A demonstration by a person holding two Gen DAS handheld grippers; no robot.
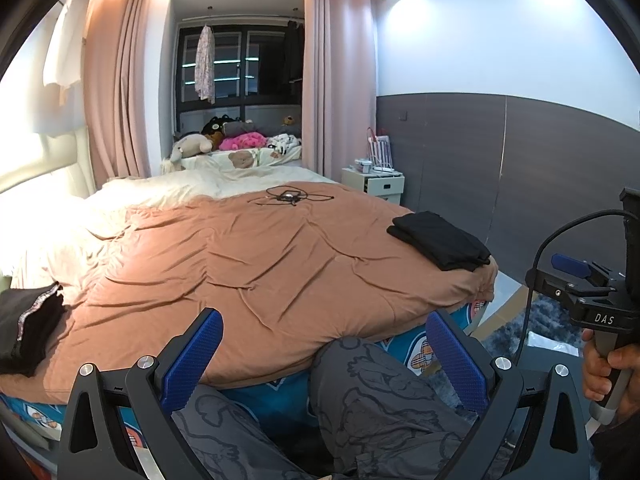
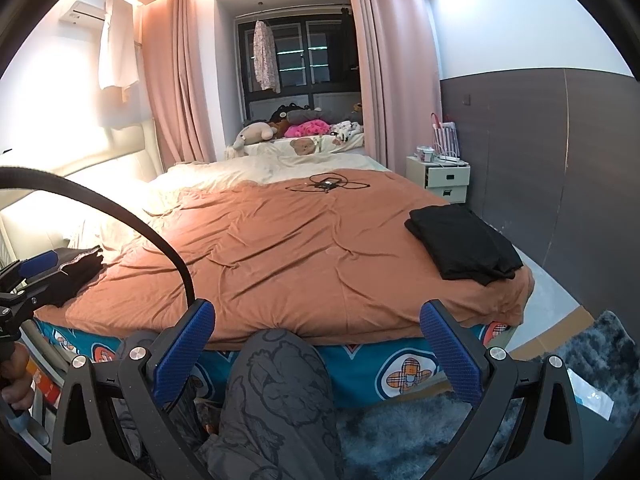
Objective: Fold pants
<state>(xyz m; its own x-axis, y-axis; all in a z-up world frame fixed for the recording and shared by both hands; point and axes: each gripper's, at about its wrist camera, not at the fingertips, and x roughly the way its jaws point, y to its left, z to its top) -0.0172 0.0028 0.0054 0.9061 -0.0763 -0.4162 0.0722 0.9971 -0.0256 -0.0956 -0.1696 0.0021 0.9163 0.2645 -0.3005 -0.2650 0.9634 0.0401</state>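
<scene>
Folded black pants (image 1: 440, 240) lie at the right edge of the brown bedspread (image 1: 260, 260); they also show in the right wrist view (image 2: 464, 240). A second dark folded stack with a patterned stripe (image 1: 28, 328) lies at the left edge, also seen in the right wrist view (image 2: 78, 272). My left gripper (image 1: 324, 344) is open and empty, held near the bed's foot above my knees. My right gripper (image 2: 316, 340) is open and empty, also off the bed's foot. The right gripper shows in the left wrist view (image 1: 592, 292), held by a hand.
A black cable with a small device (image 1: 288, 196) lies mid-bed. Plush toys (image 1: 236, 144) sit at the window. A white nightstand (image 2: 444, 178) stands at the right wall. A grey shaggy rug (image 2: 420, 432) covers the floor. My patterned grey trouser legs (image 1: 380, 400) are below the grippers.
</scene>
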